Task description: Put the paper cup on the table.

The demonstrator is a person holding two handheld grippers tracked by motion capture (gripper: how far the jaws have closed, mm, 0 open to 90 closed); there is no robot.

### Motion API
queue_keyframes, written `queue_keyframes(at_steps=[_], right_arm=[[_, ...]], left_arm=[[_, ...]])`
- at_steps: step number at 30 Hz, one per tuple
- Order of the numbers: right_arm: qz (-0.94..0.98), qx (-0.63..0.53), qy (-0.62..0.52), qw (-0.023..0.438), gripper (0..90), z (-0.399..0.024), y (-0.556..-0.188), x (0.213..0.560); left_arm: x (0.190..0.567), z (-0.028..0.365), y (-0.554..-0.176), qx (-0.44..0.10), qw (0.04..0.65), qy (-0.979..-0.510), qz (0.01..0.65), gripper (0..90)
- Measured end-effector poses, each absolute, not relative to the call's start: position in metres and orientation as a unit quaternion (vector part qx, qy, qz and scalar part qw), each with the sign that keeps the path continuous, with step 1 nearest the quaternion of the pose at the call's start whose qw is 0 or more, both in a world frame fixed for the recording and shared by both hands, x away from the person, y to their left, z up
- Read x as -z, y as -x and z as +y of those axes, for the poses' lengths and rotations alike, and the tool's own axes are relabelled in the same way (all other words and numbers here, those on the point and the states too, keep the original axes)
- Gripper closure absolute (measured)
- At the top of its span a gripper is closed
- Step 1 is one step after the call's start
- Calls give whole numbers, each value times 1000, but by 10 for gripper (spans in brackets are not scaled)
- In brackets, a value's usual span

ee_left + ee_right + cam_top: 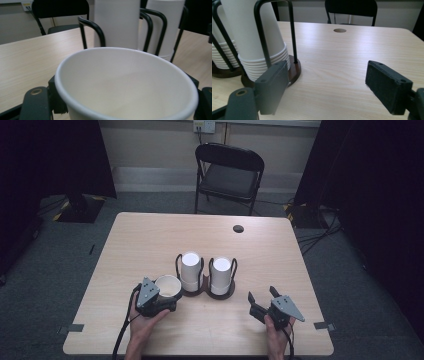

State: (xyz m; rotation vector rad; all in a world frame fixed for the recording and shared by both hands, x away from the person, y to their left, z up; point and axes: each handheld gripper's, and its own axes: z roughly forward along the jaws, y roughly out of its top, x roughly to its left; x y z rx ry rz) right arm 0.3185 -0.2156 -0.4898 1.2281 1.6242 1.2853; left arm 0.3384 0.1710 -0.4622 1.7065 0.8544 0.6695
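The fingers of the left gripper (167, 296) clamp a single paper cup (168, 286), upright beside the cup rack (206, 290) on the surface (150, 240). The right gripper (262, 302) stands with fingers apart, empty. Next, judged: carry the cup clear and set it down level.

High view overhead facing forward, gripper views low, close, sharing the cup stacks (206, 272)

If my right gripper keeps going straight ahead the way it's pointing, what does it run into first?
Probably nothing soon: between the open fingers of the right gripper lies bare table. The nearer cup stack in its wire holder sits just off to the side, so one finger may brush the holder's base, though depth is hard to judge.
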Motion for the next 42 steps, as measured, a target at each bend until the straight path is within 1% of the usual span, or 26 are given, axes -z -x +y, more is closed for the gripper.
queue_keyframes(at_steps=[1,8,14,19,24,28,30,33,38,42], right_arm=[[628,-500,-476,359,200,-216,-319,491],[629,-499,-471,365,215,-214,-319,494],[633,-501,-466,363,194,-215,-320,494],[624,-513,-460,369,141,-216,-317,495],[611,-521,-463,376,140,-218,-315,496],[607,-517,-468,381,135,-217,-315,496],[606,-518,-466,384,134,-217,-314,496],[604,-519,-466,385,135,-217,-313,496],[609,-515,-466,384,136,-216,-314,496],[604,-517,-470,383,136,-217,-314,496]], left_arm=[[462,175,-342,-287,538,-700,371,221],[463,184,-351,-293,538,-687,391,221],[459,190,-360,-314,529,-679,400,222],[458,200,-370,-318,532,-662,422,221],[455,204,-383,-316,532,-660,426,220],[445,203,-387,-313,537,-657,426,219],[442,204,-389,-328,531,-657,423,218],[441,207,-396,-332,528,-655,428,217],[447,214,-413,-343,526,-646,433,212],[457,219,-428,-338,528,-636,450,210]])
